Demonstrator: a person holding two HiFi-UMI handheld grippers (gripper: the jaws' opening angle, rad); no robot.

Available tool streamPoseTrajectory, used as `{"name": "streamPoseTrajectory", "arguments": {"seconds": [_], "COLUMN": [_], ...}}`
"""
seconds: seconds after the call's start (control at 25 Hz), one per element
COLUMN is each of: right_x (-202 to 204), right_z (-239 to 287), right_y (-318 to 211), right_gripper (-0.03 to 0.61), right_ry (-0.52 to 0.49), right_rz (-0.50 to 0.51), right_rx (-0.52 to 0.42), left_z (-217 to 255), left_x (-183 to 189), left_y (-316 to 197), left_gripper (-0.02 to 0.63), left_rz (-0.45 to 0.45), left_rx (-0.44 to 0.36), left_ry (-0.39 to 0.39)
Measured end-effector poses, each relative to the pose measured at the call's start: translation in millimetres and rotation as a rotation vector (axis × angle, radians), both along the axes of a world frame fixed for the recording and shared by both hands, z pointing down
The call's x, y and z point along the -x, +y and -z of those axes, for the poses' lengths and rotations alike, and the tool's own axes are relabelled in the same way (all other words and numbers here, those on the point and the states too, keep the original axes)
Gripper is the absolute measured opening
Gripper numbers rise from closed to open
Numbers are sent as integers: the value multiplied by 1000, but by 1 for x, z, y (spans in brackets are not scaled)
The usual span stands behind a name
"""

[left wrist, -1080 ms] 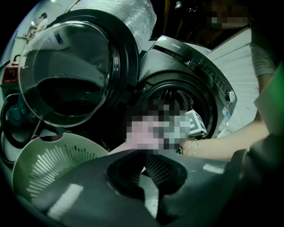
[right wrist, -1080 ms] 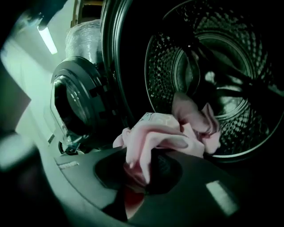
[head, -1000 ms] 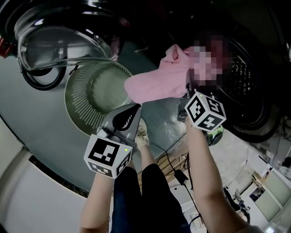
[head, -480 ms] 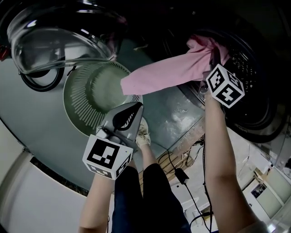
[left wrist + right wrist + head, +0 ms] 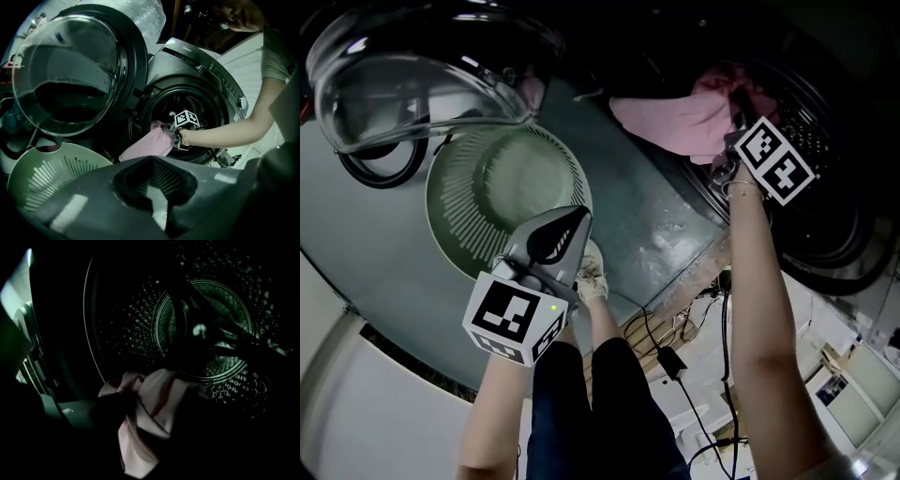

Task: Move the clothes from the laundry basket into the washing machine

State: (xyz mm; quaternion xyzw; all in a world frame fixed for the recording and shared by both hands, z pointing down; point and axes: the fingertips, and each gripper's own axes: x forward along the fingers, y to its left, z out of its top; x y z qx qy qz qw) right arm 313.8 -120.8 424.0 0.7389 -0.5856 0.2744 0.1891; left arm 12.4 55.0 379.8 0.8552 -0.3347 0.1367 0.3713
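Currently the pink garment (image 5: pixel 675 117) lies across the lower front edge of the washing machine (image 5: pixel 197 65) opening. One end is inside the drum (image 5: pixel 220 319) and the other hangs out over the rim. The right gripper (image 5: pixel 734 131) is reached into the opening at that rim. Its jaws have just been opening and now stand partly apart, with the garment loose between them and draped against the left-hand jaw. No clamping of the cloth is evident in the right gripper view. The left gripper (image 5: pixel 579 220) is held well back from the machine, above the near edge of the laundry basket (image 5: pixel 459 225), with its jaws together and nothing between them. The basket interior shows only its ribbed wall and floor. The glass door (image 5: pixel 412 75) stands swung open beside the basket's far edge.
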Motion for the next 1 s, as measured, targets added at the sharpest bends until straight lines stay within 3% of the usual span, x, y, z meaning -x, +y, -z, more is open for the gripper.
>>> {"name": "streamPoseTrajectory", "arguments": {"seconds": [0.36,0.44,0.56,0.72,0.76,0.8,0.88,1.0], "right_x": [29,46,71,86,83,78,67,73], "right_z": [27,13,-30,-76,-84,-89,-95,-92], "right_y": [54,69,91,97,96,94,89,80], "right_gripper": [373,394,479,497,494,451,286,199], "right_ry": [-48,-60,-74,-45,-6,48,146,146], "right_rz": [22,64,131,174,172,164,150,211], "right_rx": [-34,5,128,249,278,311,372,385], "left_z": [6,5,0,-5,-6,-8,-12,-16], "left_x": [-7,-9,-14,-17,-19,-20,-20,-20], "left_y": [10,12,10,5,6,7,7,5], "left_gripper": [3,3,3,3,3,3,3,3], "left_rz": [-20,-21,-19,-15,-16,-17,-18,-11], "left_rx": [3,5,10,9,12,16,20,20], "left_ry": [-5,-7,-8,-5,-1,1,-1,-12]}}
